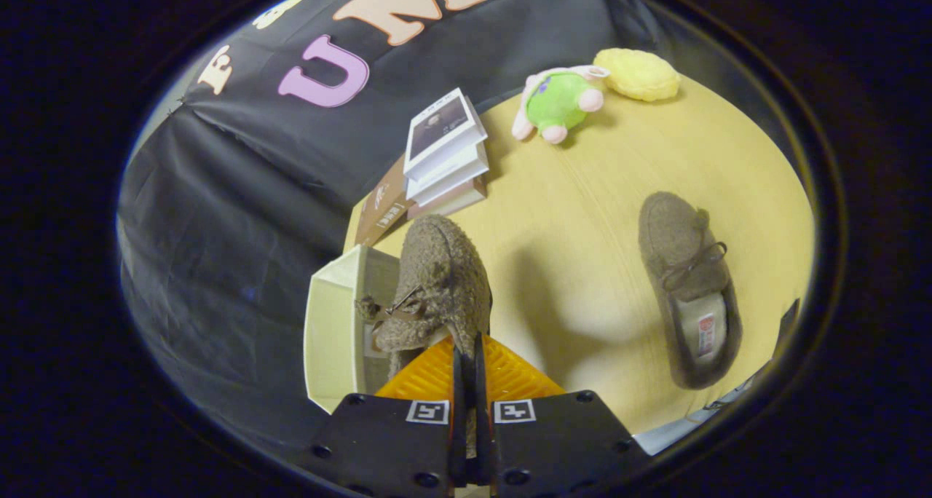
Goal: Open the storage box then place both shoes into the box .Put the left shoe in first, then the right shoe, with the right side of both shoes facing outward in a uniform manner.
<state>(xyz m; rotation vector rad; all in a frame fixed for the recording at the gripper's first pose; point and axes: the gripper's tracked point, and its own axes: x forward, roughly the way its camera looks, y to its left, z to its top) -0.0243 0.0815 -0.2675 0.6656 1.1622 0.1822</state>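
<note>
Gripper (pixel 466 352) tilted down over open storage box (pixel 331 330) | fingers clenched on fuzzy shoe's (pixel 437 287) heel | second shoe (pixel 688 287) apart on table (pixel 575 214)

table (pixel 582 214): shoe (pixel 688 287), books (pixel 445 156), plush toy (pixel 559 103), sponge (pixel 639 74)

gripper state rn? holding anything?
Gripper: fingers closed on the heel edge of the brown shoe, held over the open storage box. The other shoe lies on the table, untouched.
</note>
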